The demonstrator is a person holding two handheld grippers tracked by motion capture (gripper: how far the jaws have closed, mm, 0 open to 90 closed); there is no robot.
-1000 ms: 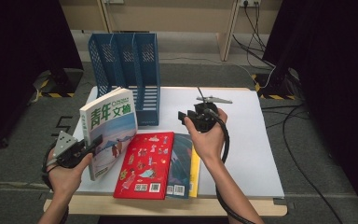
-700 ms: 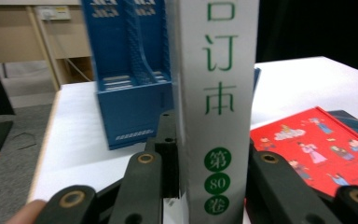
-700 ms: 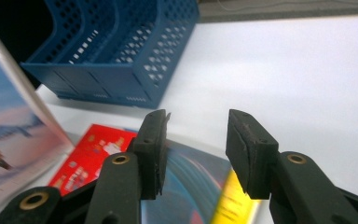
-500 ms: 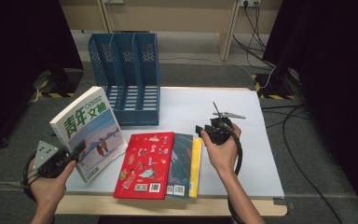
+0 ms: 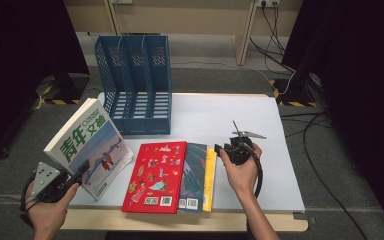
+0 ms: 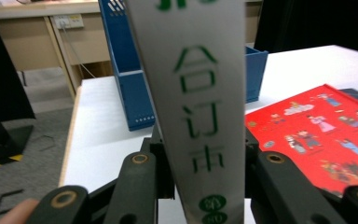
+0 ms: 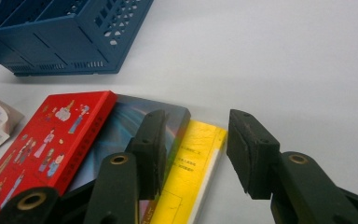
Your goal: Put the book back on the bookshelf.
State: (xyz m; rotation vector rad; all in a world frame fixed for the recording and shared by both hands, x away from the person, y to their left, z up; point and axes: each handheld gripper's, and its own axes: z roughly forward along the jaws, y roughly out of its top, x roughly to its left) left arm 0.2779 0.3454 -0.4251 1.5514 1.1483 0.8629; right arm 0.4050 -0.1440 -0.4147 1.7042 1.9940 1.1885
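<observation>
white table (image 5: 260, 125) | magazine (image 5: 87, 145) clamped upright in left tool (image 6: 200, 158)

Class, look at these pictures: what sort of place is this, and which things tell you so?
Probably an office or lab set up for recording: a white-topped work table holding a blue plastic three-slot file rack, wooden desks behind, and black cables on grey carpet.

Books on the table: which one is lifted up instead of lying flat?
The white magazine with green characters, gripped by the left gripper. The red book, dark book and yellow book lie flat, overlapping.
</observation>
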